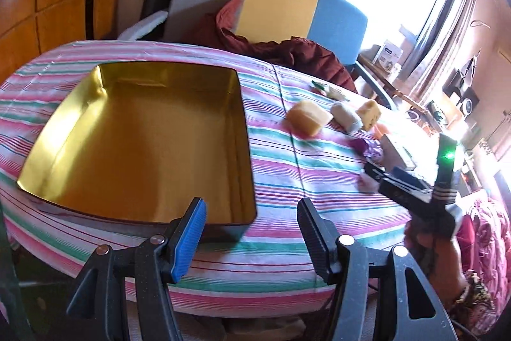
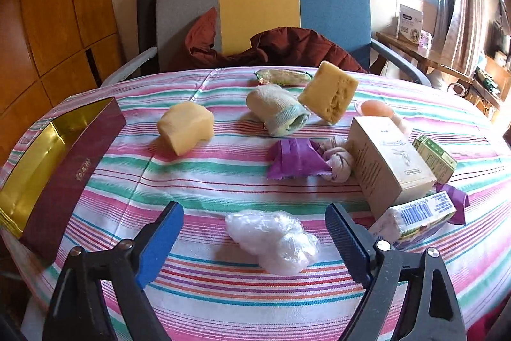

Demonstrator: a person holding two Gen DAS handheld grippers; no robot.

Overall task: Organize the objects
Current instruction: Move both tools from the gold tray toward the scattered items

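Observation:
An empty tin box with a gold inside point(image 1: 143, 130) lies on the striped table; in the right wrist view it sits at the left edge point(image 2: 48, 155). My left gripper point(image 1: 250, 232) is open and empty at the box's near right corner. My right gripper point(image 2: 252, 245) is open, its fingers on either side of a crumpled clear plastic bag point(image 2: 274, 237); it shows in the left wrist view point(image 1: 370, 178). Beyond lie a yellow sponge block point(image 2: 185, 127), a rolled sock point(image 2: 278, 111), a holed sponge point(image 2: 329, 91), a purple wrapper point(image 2: 297, 160) and a tan carton point(image 2: 389, 165).
A barcoded pack point(image 2: 415, 219), a green box point(image 2: 436, 157), an orange item point(image 2: 375, 107) and a green wrapped packet point(image 2: 282, 76) crowd the right and far side. A chair point(image 2: 262, 11) with a maroon jacket point(image 2: 287, 47) stands behind the table.

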